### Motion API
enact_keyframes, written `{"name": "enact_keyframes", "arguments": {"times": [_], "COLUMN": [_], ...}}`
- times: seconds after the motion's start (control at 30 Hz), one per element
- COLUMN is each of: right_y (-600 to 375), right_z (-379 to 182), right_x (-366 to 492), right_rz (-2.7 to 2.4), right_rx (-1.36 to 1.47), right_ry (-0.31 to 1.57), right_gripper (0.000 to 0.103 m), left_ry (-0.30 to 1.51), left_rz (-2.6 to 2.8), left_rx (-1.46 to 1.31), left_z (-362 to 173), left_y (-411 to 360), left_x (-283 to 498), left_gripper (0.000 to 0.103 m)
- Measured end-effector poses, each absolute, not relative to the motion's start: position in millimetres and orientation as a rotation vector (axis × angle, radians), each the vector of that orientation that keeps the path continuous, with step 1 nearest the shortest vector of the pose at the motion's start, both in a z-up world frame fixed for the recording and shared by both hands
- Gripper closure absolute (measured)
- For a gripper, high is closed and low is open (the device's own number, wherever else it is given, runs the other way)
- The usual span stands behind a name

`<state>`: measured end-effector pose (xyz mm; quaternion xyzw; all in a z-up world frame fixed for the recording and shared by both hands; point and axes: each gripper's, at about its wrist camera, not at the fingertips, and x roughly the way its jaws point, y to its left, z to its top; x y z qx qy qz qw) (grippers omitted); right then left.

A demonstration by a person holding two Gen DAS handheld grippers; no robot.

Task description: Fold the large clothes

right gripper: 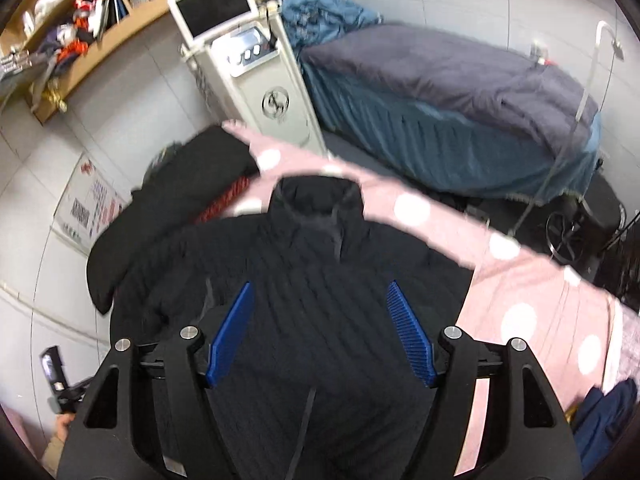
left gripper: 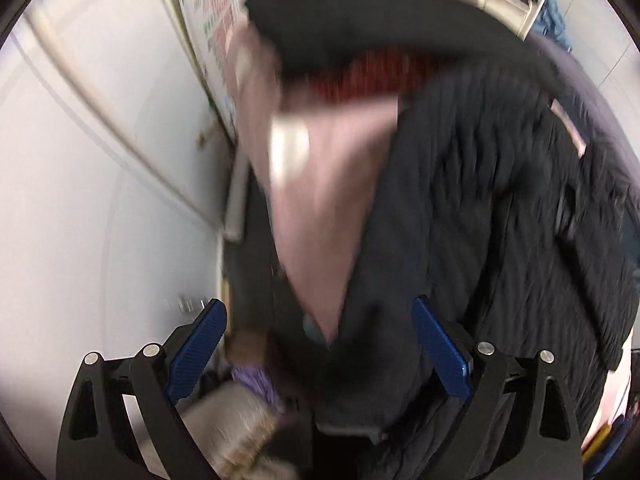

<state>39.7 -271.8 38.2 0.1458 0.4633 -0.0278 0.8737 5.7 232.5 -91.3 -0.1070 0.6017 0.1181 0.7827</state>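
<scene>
A large black quilted jacket (right gripper: pixel 320 280) lies spread on a pink bed cover with white dots (right gripper: pixel 532 304), collar (right gripper: pixel 316 196) at the far end. My right gripper (right gripper: pixel 320 300) is open and empty just above the jacket's middle. In the left wrist view the jacket (left gripper: pixel 500 200) fills the right side, blurred by motion. My left gripper (left gripper: pixel 320 320) is open, over the jacket's edge and a corner of the pink cover (left gripper: pixel 320 184). It holds nothing.
A second black garment with a red lining (right gripper: pixel 224 196) lies beyond the jacket on the left. A white machine with a screen (right gripper: pixel 256 60) stands behind, beside a bed with a grey quilt (right gripper: pixel 460 76). A wooden shelf (right gripper: pixel 132 20) hangs on the tiled wall.
</scene>
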Motion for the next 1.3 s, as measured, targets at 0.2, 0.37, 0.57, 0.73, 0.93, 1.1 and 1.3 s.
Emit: {"name": "enact_keyframes", "arguments": {"times": [0.2, 0.37, 0.57, 0.73, 0.93, 1.1, 1.3], "right_y": [-257, -254, -264, -273, -288, -297, -276], "right_z": [7, -4, -14, -14, -16, -20, -39], "right_x": [19, 11, 2, -8, -27, -40, -33], "right_rz": [-0.036, -0.038, -0.045, -0.059, -0.101, -0.107, -0.032], "right_rx": [0.325, 0.32, 0.365, 0.393, 0.431, 0.455, 0.403], "right_ry": [1.039, 1.057, 1.068, 1.057, 1.056, 1.062, 1.114], "right_gripper": [0.034, 0.034, 0.034, 0.034, 0.034, 0.034, 0.034], "left_ry": [1.443, 1.298, 0.996, 0.873, 0.866, 0.924, 1.014], "left_rz": [0.204, 0.272, 0.253, 0.057, -0.222, -0.305, -0.176], "left_rx": [-0.395, -0.339, -0.19, -0.07, 0.023, -0.015, -0.081], "left_z": [-148, -84, 62, 126, 121, 101, 61], "left_y": [223, 239, 247, 178, 40, -18, 38], "left_x": [-18, -1, 52, 88, 119, 128, 118], "left_gripper": [0.07, 0.093, 0.095, 0.103, 0.103, 0.095, 0.028]}}
